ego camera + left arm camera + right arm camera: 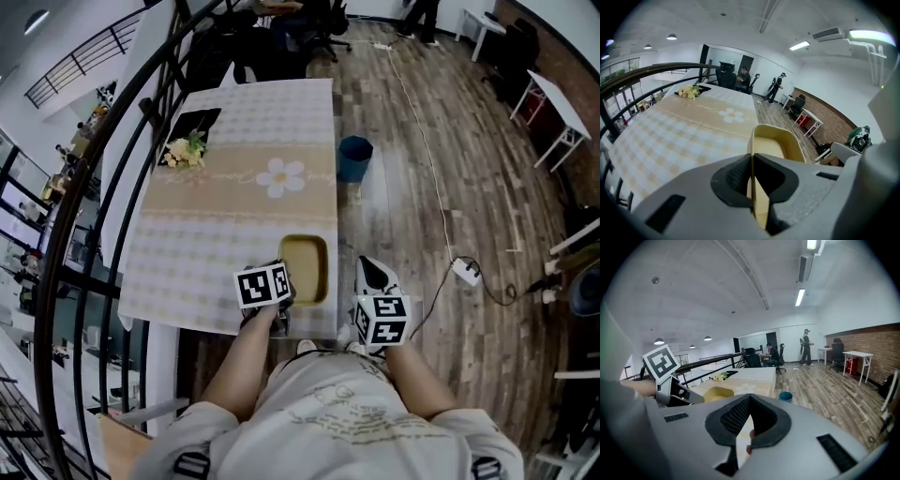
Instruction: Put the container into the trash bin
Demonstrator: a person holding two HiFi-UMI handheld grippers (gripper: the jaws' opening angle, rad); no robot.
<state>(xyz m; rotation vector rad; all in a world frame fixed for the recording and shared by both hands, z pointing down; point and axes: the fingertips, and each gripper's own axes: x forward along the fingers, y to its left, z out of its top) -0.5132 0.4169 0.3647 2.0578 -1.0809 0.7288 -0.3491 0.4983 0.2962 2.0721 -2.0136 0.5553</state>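
Container [774,146] yellow, shallow, rounded-rectangular; rim in left gripper [751,182]

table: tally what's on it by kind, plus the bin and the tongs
container: 1
flowers: 1
dark mat: 1
bin: 1
tongs: 2 (left tongs, right tongs)
total: 6
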